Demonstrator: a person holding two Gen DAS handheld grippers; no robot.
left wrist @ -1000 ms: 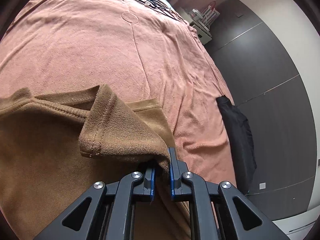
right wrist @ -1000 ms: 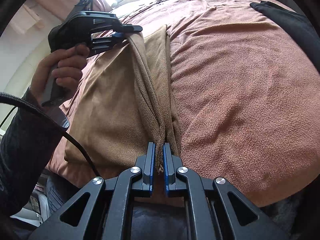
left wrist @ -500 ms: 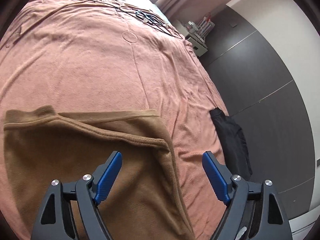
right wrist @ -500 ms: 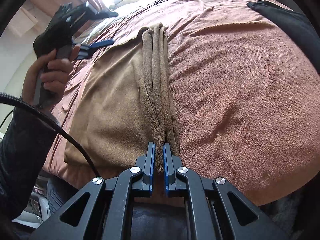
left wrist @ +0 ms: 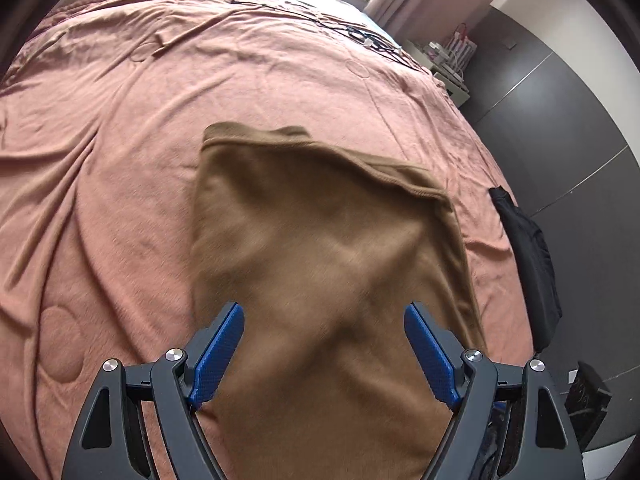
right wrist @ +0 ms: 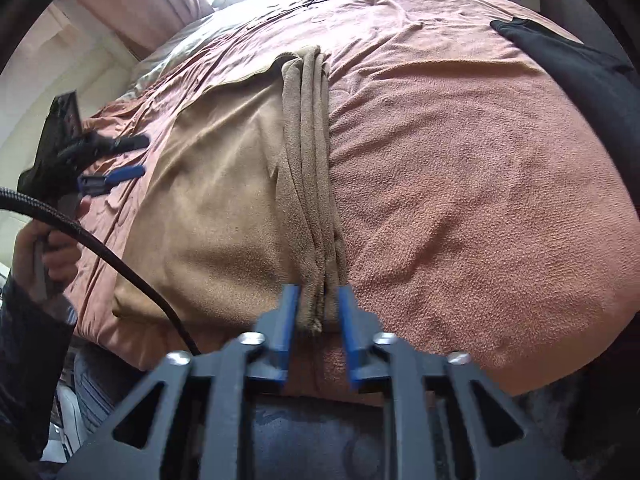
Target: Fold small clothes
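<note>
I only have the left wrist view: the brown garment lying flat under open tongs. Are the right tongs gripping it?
Observer: No. The right tongs have just been opening. The bunched edge of the brown garment lies between them, and the pads are not pressing it.
Operator: Where does that edge run?
Observer: Straight away from the right tongs, along the garment's side that borders the bare pink bedspread.
Operator: Can you see my left tongs there?
Observer: Yes. The left tongs, which have also just opened, hang empty over the garment's opposite side, held by a hand.
</note>
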